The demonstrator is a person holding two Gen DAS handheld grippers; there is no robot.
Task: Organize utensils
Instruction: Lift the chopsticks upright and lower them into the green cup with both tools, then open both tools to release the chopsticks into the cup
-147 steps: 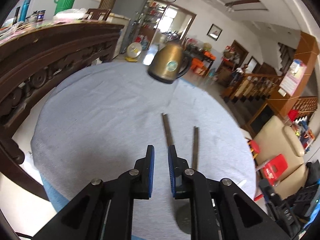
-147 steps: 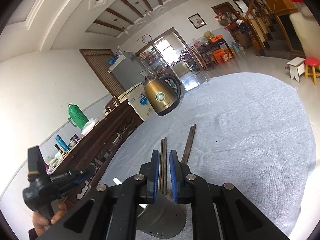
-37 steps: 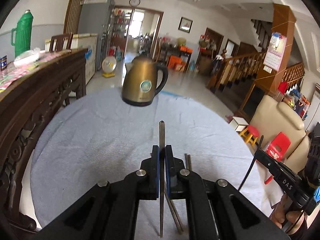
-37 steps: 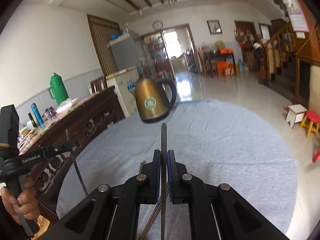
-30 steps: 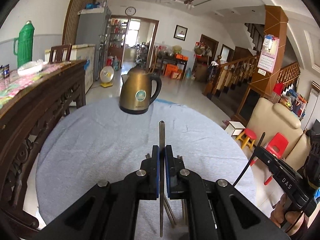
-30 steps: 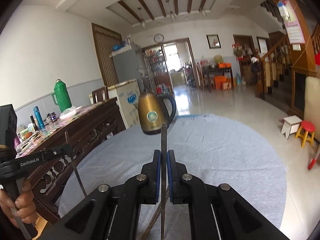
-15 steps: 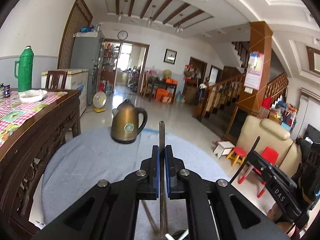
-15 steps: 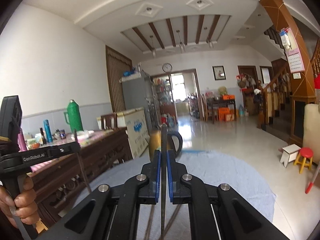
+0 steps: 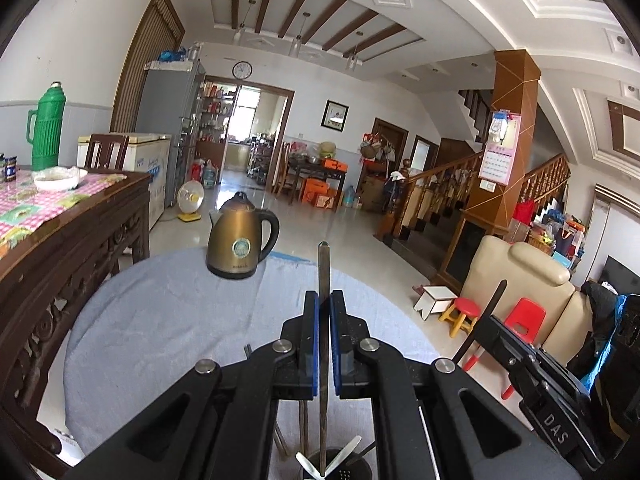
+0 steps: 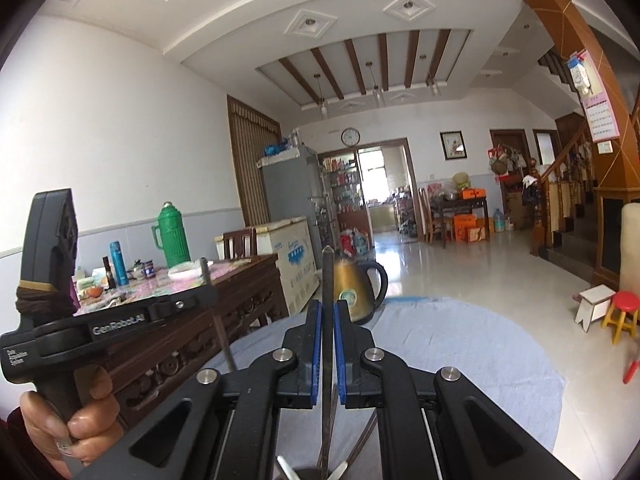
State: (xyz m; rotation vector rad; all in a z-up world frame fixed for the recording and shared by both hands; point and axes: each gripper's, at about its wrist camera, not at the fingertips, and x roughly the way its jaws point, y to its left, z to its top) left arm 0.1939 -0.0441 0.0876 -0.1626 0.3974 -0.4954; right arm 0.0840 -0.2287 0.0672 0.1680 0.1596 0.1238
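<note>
My left gripper (image 9: pixel 323 300) is shut on a dark chopstick (image 9: pixel 323 272) held upright, its lower end over a dark utensil holder (image 9: pixel 340 466) with white utensils in it. My right gripper (image 10: pixel 327 308) is shut on another dark chopstick (image 10: pixel 328 276), also upright above the same holder (image 10: pixel 308 472). More chopsticks (image 10: pixel 362 444) lie on the grey cloth below. The right gripper with its chopstick also shows at the right of the left wrist view (image 9: pixel 486 320). The left gripper shows at the left of the right wrist view (image 10: pixel 200 300).
A brass kettle (image 9: pixel 240 240) stands at the far side of the round table with a grey cloth (image 9: pixel 160 320). A dark wooden sideboard (image 9: pixel 60 248) with a green thermos (image 9: pixel 46 128) stands to the left. A beige armchair (image 9: pixel 520 280) and red stools stand to the right.
Both grippers closed on a chopstick each, lifted them off the cloth and tilted them upright; in the last second they rose further and came over the holder.
</note>
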